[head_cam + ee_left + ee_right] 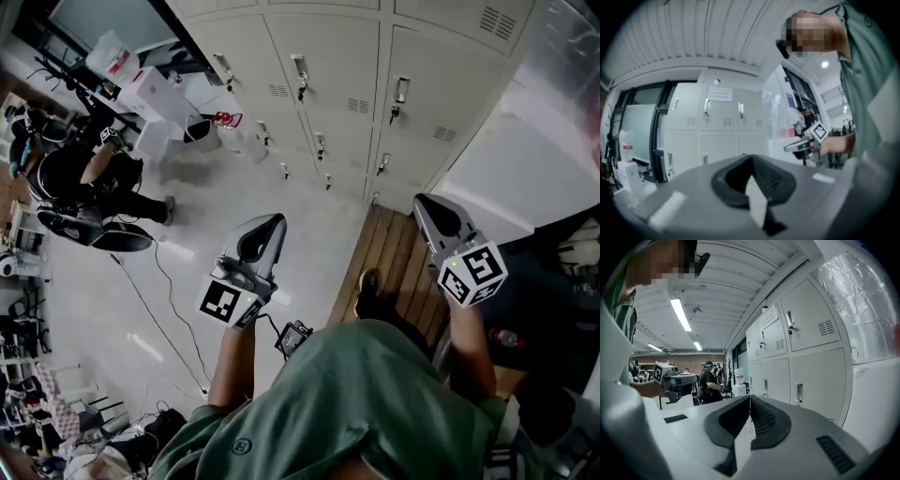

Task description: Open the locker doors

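Note:
The pale grey lockers [328, 56] stand ahead with all visible doors closed, each with a small metal handle [401, 92]. My left gripper [277, 221] hangs in the air over the floor, shut and empty, well short of the lockers. My right gripper [420, 200] is held over the wooden platform, also shut with nothing in it. In the left gripper view the jaws [751, 157] meet, with the lockers [717, 122] far behind them. In the right gripper view the closed jaws [750, 397] point along the locker row [801, 333], which runs past on the right.
A wooden platform [394, 258] lies in front of the right lockers. Cables [169, 281] trail over the pale floor. A person in black [94, 187] crouches at the left near white boxes [141, 89]. A plastic-wrapped white unit [544, 141] stands right of the lockers.

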`<control>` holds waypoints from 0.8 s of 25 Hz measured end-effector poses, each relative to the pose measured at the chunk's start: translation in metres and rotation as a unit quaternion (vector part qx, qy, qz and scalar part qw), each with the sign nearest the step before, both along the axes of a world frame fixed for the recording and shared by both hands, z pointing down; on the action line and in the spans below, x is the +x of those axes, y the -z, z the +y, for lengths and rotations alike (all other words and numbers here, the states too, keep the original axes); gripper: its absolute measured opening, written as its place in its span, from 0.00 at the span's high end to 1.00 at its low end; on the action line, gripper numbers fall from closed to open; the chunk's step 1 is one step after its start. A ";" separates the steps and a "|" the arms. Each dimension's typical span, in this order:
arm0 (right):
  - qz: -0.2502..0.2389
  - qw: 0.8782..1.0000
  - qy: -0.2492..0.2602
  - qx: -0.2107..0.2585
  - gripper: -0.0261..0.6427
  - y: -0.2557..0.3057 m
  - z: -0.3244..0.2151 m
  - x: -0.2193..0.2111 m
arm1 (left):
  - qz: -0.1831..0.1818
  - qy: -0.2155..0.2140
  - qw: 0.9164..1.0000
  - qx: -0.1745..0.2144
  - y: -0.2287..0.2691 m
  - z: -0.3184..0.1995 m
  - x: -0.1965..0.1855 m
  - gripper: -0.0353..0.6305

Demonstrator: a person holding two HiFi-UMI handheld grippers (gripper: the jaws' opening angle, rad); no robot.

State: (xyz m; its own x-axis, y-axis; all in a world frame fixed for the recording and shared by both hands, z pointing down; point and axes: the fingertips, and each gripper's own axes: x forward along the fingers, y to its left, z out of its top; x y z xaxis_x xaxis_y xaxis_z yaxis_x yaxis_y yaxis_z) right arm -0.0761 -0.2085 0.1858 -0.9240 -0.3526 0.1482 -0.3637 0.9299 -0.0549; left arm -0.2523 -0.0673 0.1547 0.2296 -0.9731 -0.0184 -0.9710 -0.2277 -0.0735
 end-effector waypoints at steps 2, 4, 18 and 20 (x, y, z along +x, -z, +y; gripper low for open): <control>0.000 1.000 0.003 0.000 0.95 -0.004 -0.030 -0.011 | 0.004 0.003 1.000 -0.004 -0.003 -0.030 -0.006 0.95; 0.004 1.000 0.010 0.001 0.95 -0.010 -0.058 -0.022 | 0.000 -0.003 1.000 0.004 -0.003 -0.060 -0.006 0.95; 0.033 0.999 0.007 0.014 0.95 -0.045 -0.214 -0.092 | -0.014 0.016 0.999 0.027 -0.001 -0.187 -0.039 0.95; 0.035 0.999 -0.009 0.018 0.95 -0.052 -0.231 -0.099 | -0.011 0.011 1.000 0.027 -0.009 -0.199 -0.044 0.95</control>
State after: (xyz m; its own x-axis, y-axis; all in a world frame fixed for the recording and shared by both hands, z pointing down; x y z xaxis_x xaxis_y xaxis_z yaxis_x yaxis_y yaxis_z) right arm -0.1754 -0.4394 0.2378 -0.9053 -0.3748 0.2001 -0.3817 0.9243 0.0043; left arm -0.2964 -0.2667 0.1632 0.2089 -0.9757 -0.0657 -0.9737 -0.2013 -0.1068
